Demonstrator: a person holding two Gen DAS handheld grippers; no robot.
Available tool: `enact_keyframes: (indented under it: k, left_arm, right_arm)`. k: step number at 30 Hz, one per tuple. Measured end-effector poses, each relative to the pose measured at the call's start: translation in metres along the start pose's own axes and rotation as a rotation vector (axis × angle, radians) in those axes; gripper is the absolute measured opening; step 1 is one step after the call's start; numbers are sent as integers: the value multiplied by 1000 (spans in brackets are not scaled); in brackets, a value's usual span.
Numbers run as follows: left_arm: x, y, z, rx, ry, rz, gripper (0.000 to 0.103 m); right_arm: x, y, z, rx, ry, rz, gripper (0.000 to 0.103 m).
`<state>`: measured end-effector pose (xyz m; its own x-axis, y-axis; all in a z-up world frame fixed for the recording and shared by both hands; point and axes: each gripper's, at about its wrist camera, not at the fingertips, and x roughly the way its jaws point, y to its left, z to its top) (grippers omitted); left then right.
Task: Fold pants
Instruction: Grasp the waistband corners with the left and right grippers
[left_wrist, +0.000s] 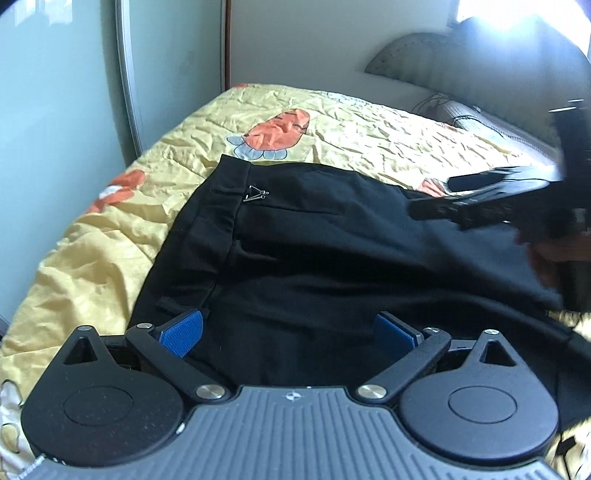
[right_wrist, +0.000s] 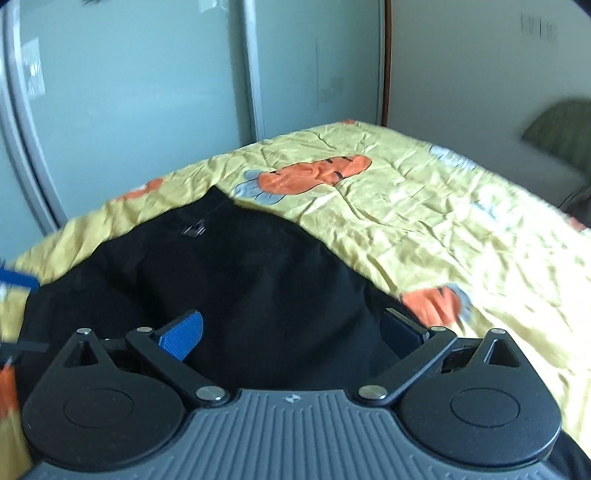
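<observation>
Well, the black pants (left_wrist: 314, 236) lie spread on the bed's yellow quilt (left_wrist: 110, 229), waistband toward the wardrobe doors (right_wrist: 147, 110). The left gripper (left_wrist: 290, 328) hovers over the cloth with its blue fingers (left_wrist: 183, 332) wide apart, holding nothing — likewise the right gripper (right_wrist: 291, 330). Only the left view shows the headboard (left_wrist: 424, 59) and the right gripper from the side, blurred; only the right view catches a sliver of blue finger (right_wrist: 16, 278) at its left edge.

One pants (left_wrist: 314, 240), one bedspread (left_wrist: 351, 122), two grippers (left_wrist: 288, 332).
</observation>
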<state>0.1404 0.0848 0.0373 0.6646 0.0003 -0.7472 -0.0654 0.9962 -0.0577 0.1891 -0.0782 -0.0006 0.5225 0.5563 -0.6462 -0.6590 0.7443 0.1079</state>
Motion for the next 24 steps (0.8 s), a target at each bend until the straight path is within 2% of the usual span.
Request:
enact_keyframes:
  k: [6,8,12,13,14,15,16,17,20,22,24]
  left_arm:
    - [25,3,31,-31,28,1,100]
    - [33,5,44,-46,33,-6,100]
    - [55,11,73,-110,51,-23,100]
    - [62,13,81,-134,62,-27,100]
    - [69,16,90,-158,69,-34,100]
    - [76,18,98,-183,74,-41,100]
    - [83,22,105,-213,81,-49,99]
    - [89,25,112,-248,87,-62,99]
    - [113,37,132,-366,122,-124,99]
    - [127,41,141,-420,159,-171,99]
    - [138,45,148,-470,201,-216,98]
  right_arm:
    - [70,-32,27,-13,54,29,93]
    - [89,-41,33,-9,77,58,83]
    - [112,-52,40,-18,92,112,78]
    - [114,-54,41,-19,89,135,74]
    - [114,-54,42,-22,87,151,58]
    - [113,-53,44,-30,86,168,47]
    - [113,-51,45,-37,91,189,27]
    - [111,-48,44,-47,95,199,21]
    - [99,-29,38,-157,62,127,9]
    - [86,-10,32,-249,6,57,7]
    - [69,18,21,-393,-53,-17,7]
